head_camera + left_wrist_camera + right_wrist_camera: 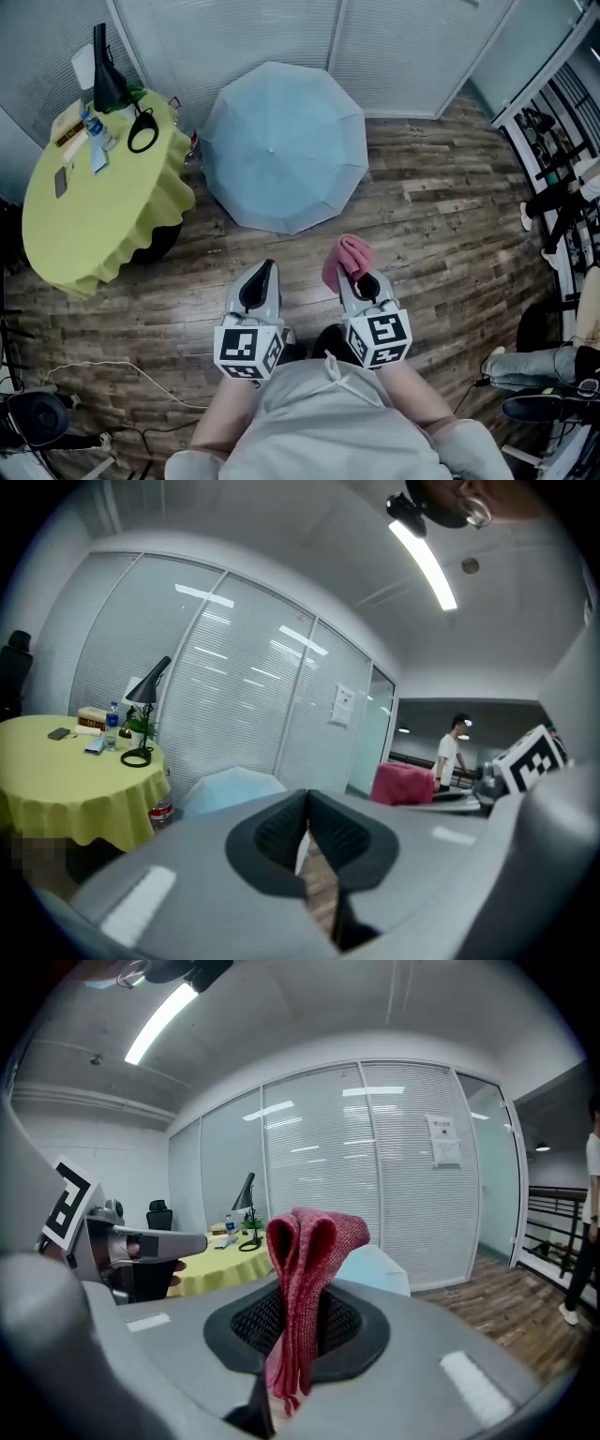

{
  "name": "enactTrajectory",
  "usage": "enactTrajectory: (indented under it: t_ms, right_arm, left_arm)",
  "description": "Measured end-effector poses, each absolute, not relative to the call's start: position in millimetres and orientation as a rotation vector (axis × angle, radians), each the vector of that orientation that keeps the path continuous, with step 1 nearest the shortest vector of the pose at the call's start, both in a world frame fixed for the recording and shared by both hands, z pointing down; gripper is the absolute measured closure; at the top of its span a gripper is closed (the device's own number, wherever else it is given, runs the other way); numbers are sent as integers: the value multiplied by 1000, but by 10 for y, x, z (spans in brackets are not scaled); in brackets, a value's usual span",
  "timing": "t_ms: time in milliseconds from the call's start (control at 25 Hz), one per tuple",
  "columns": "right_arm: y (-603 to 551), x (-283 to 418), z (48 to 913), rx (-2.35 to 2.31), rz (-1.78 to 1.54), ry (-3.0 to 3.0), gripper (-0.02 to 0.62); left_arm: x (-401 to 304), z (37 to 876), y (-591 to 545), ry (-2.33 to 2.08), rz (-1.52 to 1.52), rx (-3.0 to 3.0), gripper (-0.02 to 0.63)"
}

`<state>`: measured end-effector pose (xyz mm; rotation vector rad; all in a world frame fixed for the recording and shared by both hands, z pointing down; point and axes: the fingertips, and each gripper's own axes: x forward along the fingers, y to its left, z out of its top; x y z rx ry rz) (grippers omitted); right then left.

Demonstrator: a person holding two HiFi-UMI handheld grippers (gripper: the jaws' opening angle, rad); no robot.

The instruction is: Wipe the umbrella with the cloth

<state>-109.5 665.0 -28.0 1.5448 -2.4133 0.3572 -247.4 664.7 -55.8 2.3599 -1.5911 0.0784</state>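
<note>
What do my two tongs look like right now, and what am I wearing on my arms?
The left tongs and right tongs match: silver-grey bodies tapering to a narrow tip, lined with black ribbed pads. Each carries a white cube with black square markers at its rear. The person wears a pale top; no cable shows on either tool.

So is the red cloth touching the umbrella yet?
Apart. The head view shows bare floor between the cloth and the umbrella.

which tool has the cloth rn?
The right tool: its jaws pinch the red cloth. The left tool is shut on nothing.
</note>
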Motion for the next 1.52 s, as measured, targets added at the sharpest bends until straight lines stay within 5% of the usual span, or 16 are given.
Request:
enactTrajectory:
  t_ms: [680, 1080, 1520]
  right_arm:
    - [3601, -1031, 317, 1443, 460, -2420, 541]
    - [1774, -754, 1342, 1304, 586, -2310, 541]
    - [883, -1400, 2953, 1136, 615, -2272, 541]
  left_arm:
    - [-2585, 15, 3796, -1683, 215, 2231, 598]
    - [-2218, 1067, 1899, -1546, 424, 2168, 598]
    - [-2446, 2629, 901, -1365, 491, 2151, 598]
